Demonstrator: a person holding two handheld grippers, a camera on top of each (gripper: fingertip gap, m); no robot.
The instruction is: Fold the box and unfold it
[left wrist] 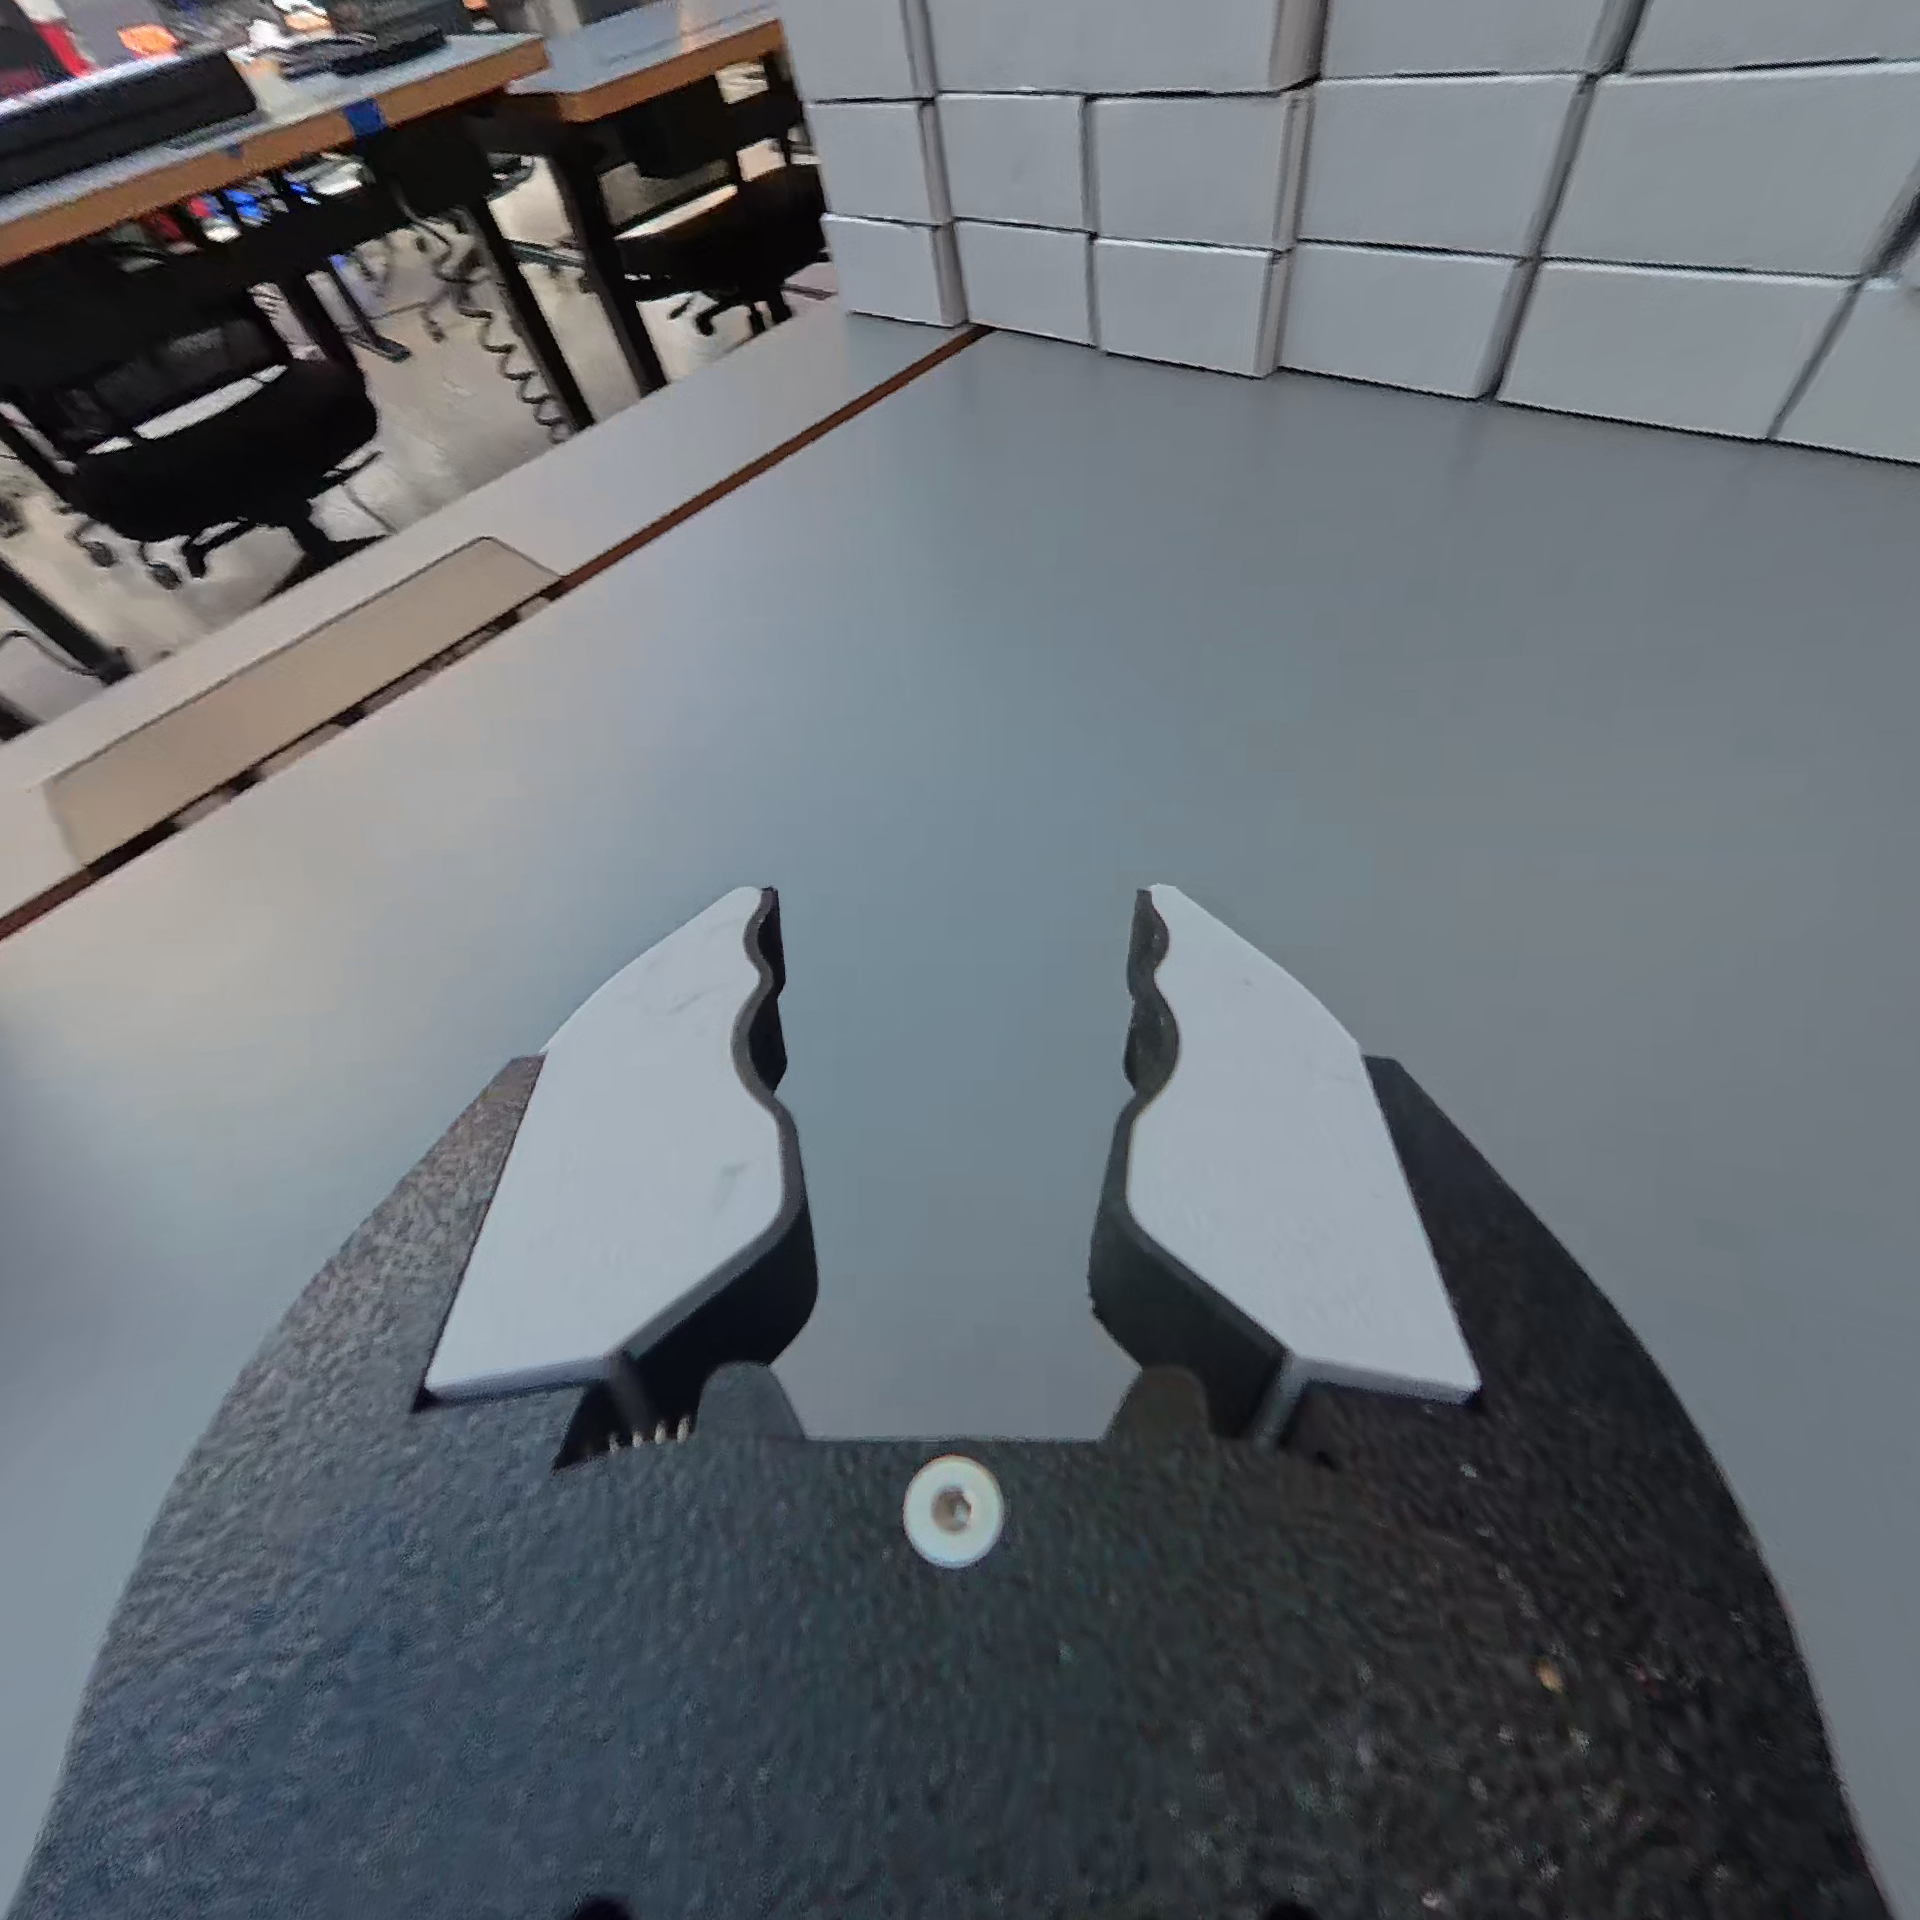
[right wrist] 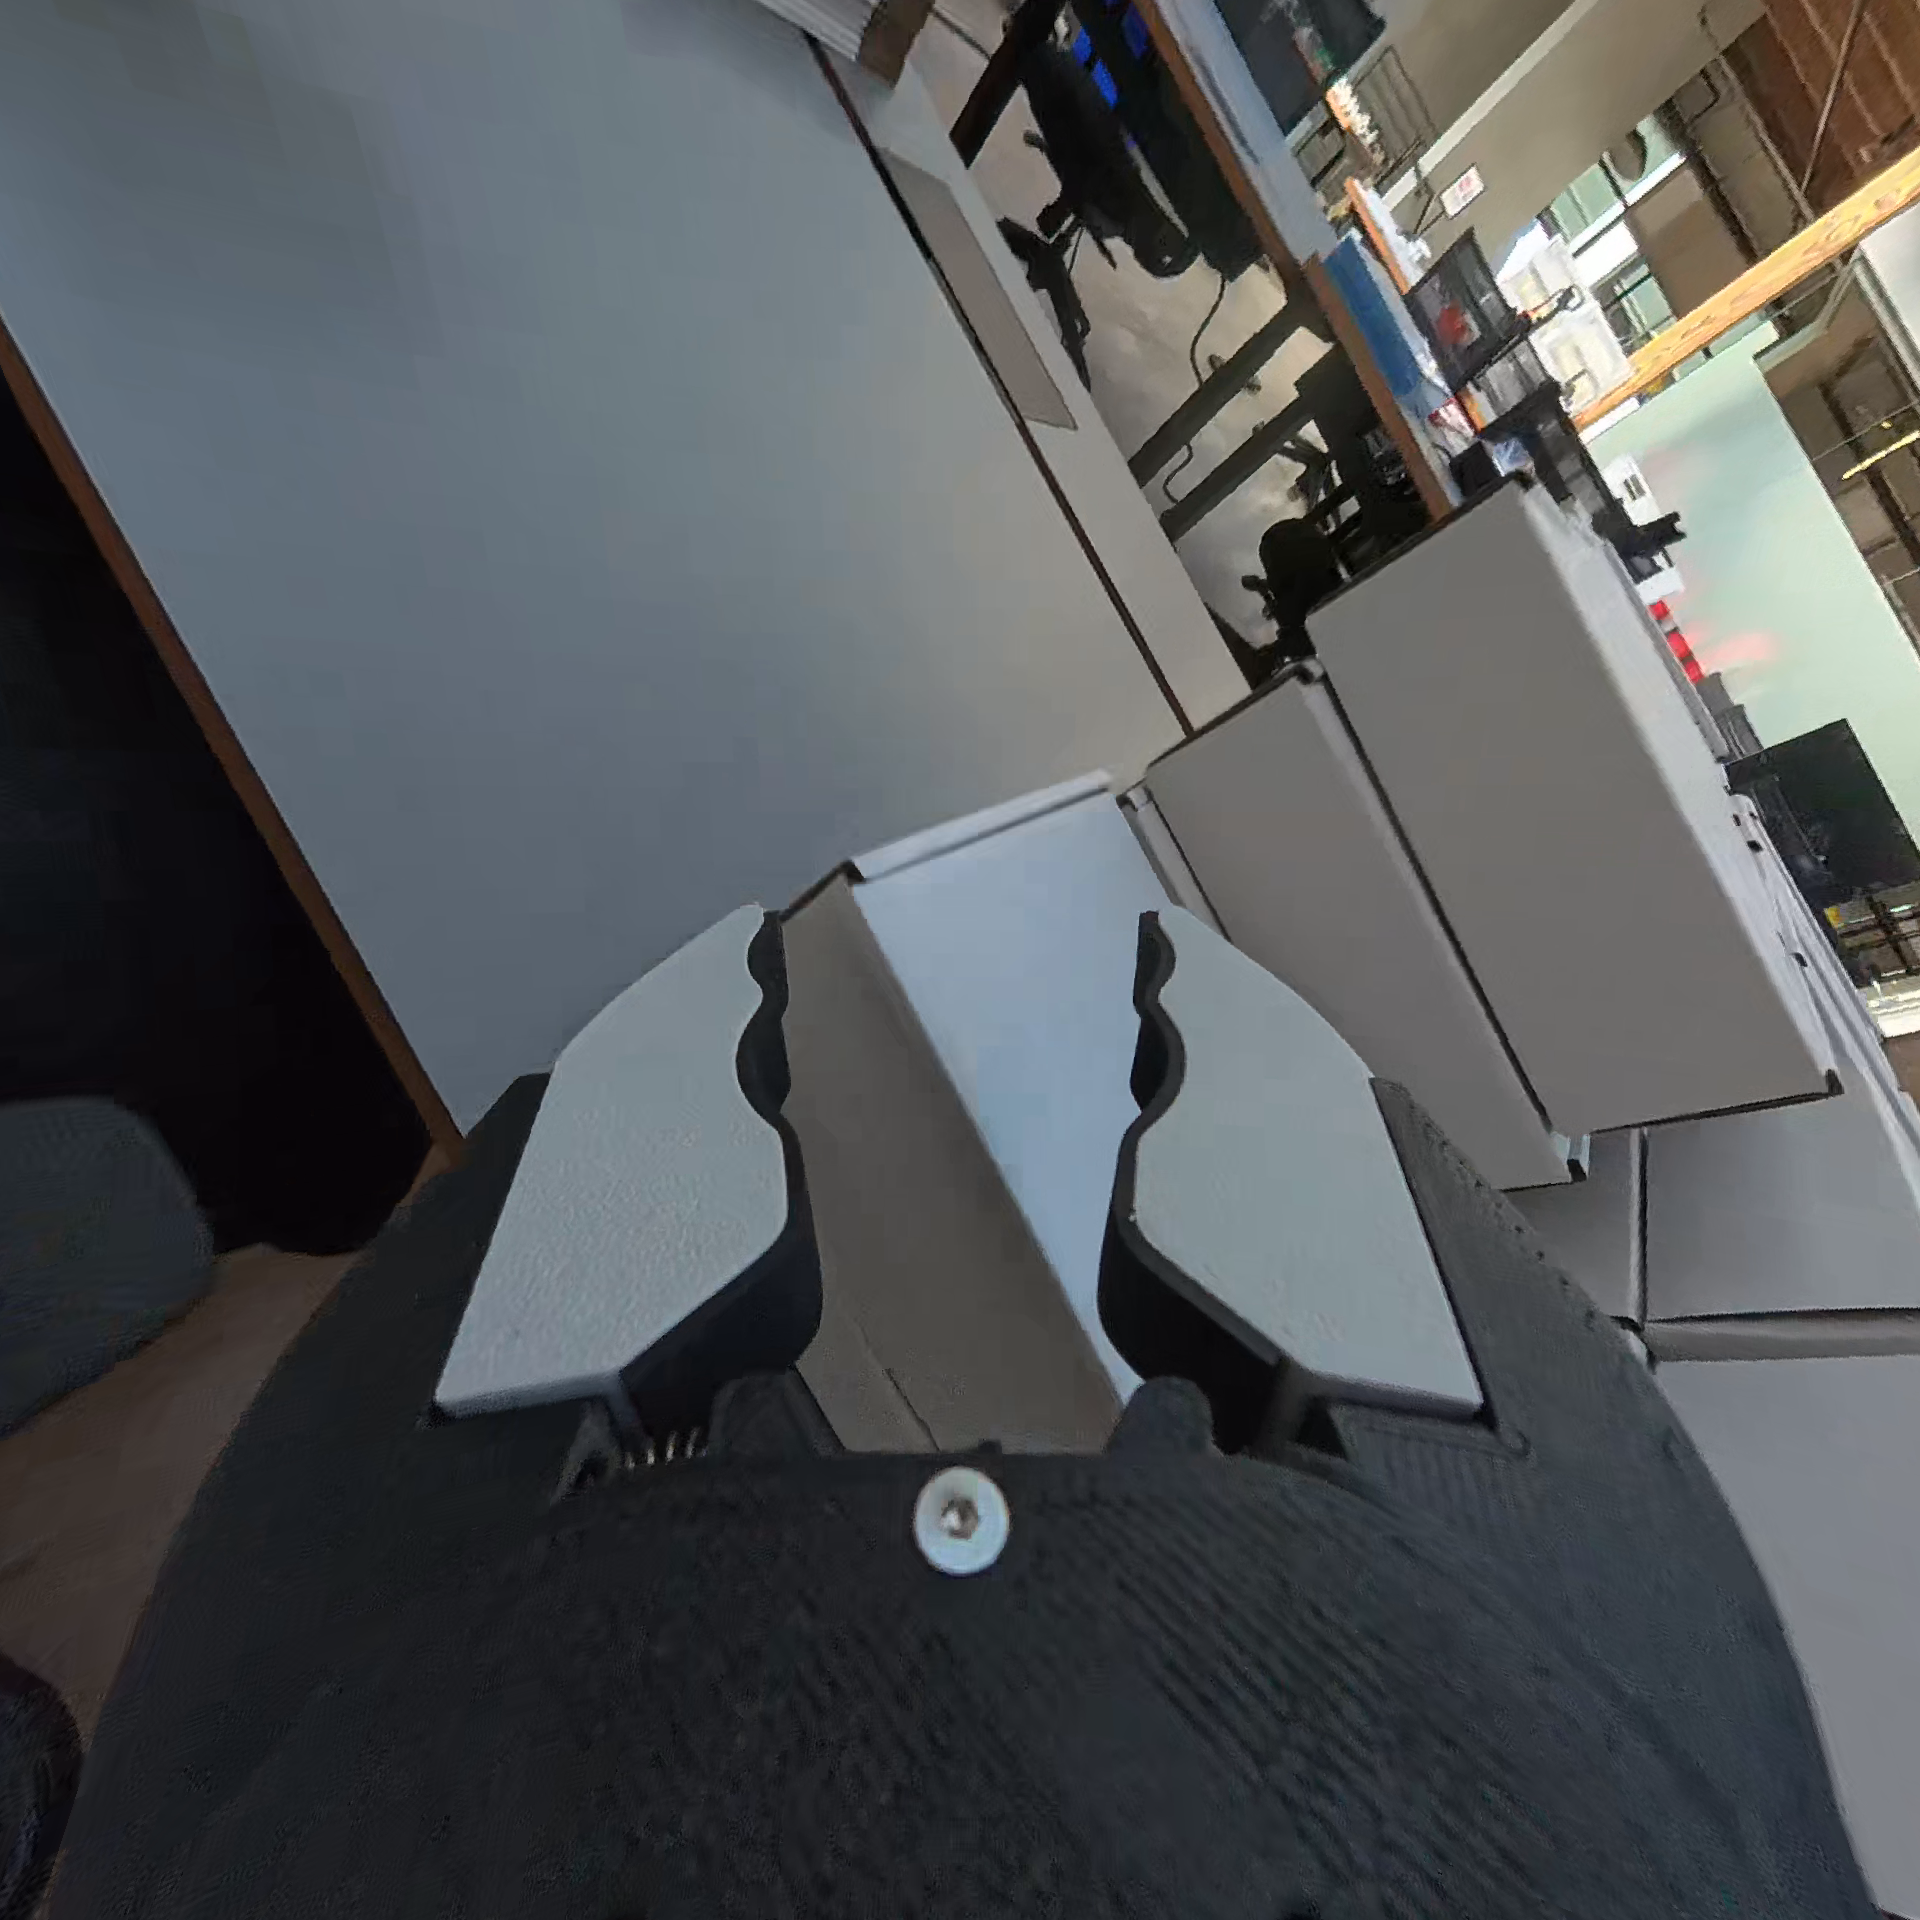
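White box between spread right tongs, apparently untouched; left tongs spread.

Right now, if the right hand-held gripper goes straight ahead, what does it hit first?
Likely the white box: its panels already sit between the open right hand-held gripper fingers. Contact unclear.

matt smooth grey table, white cardboard box, rough black plastic right gripper

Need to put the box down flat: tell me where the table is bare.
Bare grey table runs from the open left gripper out to the stacked white boxes and left to the brown edge strip. The far right is crowded. The open right gripper hangs over white cardboard.
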